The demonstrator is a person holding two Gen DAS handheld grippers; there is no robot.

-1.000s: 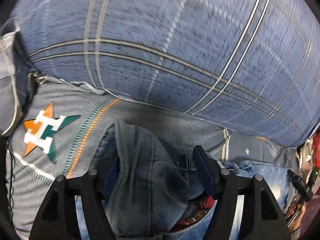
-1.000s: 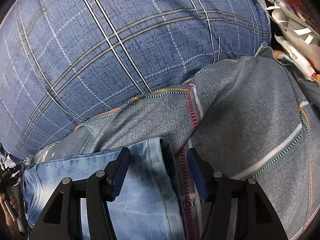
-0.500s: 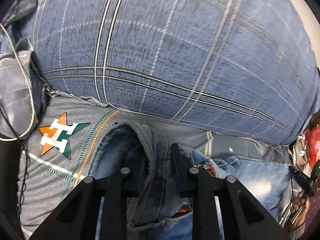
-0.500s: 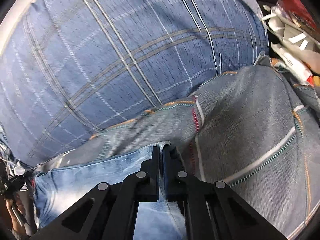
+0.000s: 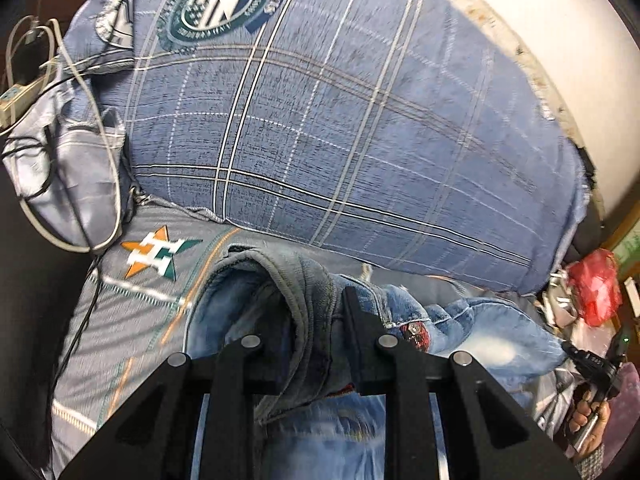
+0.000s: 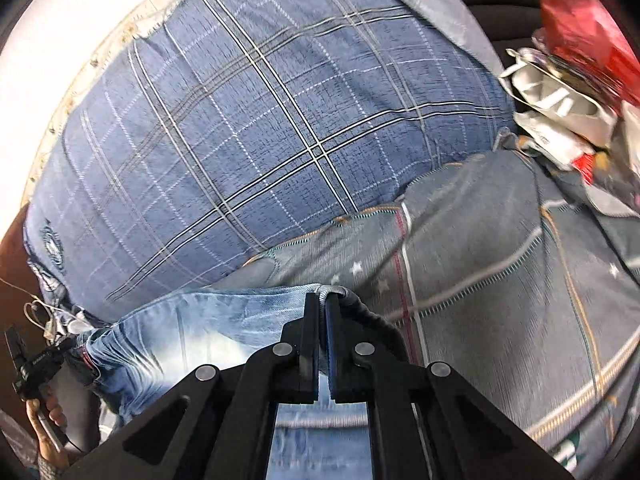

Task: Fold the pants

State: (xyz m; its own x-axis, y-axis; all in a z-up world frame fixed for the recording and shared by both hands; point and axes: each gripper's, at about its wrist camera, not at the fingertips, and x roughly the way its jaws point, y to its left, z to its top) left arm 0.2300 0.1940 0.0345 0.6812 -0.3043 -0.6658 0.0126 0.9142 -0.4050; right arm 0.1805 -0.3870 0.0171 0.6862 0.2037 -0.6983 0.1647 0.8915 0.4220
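Observation:
Light blue jeans (image 5: 480,336) lie bunched on a grey patterned bed sheet (image 5: 132,320). My left gripper (image 5: 316,312) is shut on a thick fold of the jeans' darker waistband, which rises between its black fingers (image 5: 356,320). In the right wrist view the jeans (image 6: 224,320) stretch off to the left, and my right gripper (image 6: 322,304) is shut on their hemmed edge, with the pads almost touching. Both held parts hang clear of the sheet. The cloth below the fingers is blurred.
A big blue plaid pillow (image 5: 340,140) fills the far side, against a white wall (image 5: 560,40). A power strip with cables (image 5: 16,96) lies at the left. A red bag (image 6: 580,12) and papers (image 6: 560,112) sit at the right. A hand (image 6: 44,412) shows at the lower left.
Both grippers closed from wide open onto the jeans, then rose and drew back with the cloth. More of the pillow, wall and side clutter has come into view.

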